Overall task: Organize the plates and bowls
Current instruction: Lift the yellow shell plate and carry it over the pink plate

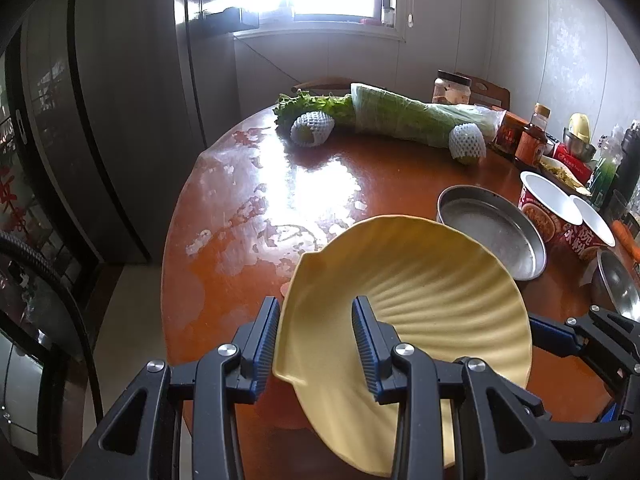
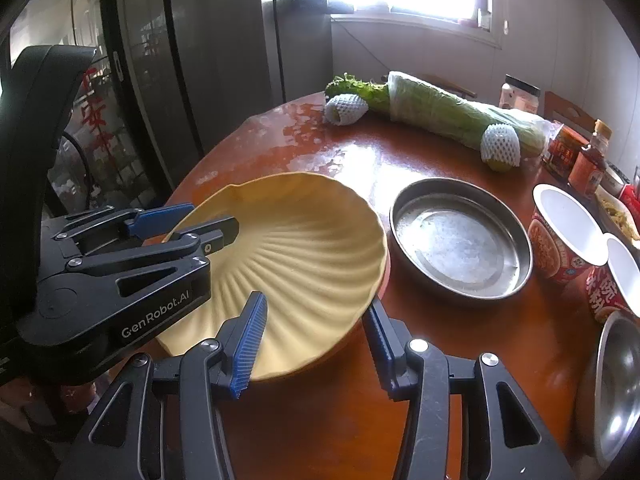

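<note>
A yellow shell-ribbed plate [image 1: 420, 300] [image 2: 304, 248] is held tilted over the near left part of the round orange-brown table [image 1: 320, 184]. My left gripper [image 1: 316, 302] [image 2: 214, 216] is shut on its rim, with one pad outside the wall and one inside. My right gripper [image 2: 316, 304] [image 1: 536, 332] clamps the opposite rim, with its left pad in the plate and its right pad under the outer edge. An orange edge shows beneath the plate. An empty steel pan [image 1: 492, 232] [image 2: 460, 240] sits just right of the plate. A steel bowl [image 2: 616, 392] stands at the near right.
Two instant noodle cups [image 2: 568, 232] stand right of the pan. A wrapped cabbage [image 2: 448, 116] and two fruits in foam nets [image 2: 500, 146] lie at the back, with jars and sauce bottles [image 2: 592, 160] at the back right. A dark cabinet [image 1: 60, 140] stands to the left.
</note>
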`<state>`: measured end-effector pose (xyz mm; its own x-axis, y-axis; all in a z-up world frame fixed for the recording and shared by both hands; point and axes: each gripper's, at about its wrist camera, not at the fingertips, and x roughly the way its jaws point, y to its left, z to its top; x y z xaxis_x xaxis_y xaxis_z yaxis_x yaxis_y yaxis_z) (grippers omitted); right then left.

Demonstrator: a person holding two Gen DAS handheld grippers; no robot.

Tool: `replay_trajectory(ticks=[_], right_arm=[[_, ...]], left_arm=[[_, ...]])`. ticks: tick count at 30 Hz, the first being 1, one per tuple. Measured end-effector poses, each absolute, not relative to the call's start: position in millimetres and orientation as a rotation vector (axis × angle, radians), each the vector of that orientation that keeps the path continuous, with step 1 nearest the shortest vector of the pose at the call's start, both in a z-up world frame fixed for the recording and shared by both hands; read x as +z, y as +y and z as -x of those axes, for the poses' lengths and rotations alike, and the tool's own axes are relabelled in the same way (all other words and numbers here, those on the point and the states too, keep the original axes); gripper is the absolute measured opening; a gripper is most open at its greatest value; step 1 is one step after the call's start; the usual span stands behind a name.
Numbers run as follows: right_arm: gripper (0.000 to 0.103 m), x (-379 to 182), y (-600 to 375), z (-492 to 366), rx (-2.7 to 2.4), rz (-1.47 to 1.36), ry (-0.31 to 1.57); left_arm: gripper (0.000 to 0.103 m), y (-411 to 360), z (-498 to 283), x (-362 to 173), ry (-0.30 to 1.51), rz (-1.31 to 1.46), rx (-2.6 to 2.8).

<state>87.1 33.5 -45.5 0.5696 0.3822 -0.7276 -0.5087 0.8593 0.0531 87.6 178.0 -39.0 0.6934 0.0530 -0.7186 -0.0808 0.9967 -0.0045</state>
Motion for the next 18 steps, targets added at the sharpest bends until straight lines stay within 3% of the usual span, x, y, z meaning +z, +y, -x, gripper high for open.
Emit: replay_trajectory(ticks=[18], right_arm=[[0.052,-45.2,31.9,-87.2,0.528,0.16,0.815]], left_arm=[[0.038,180.7,-85.2,-41.3,0.808,0.056,0.078]])
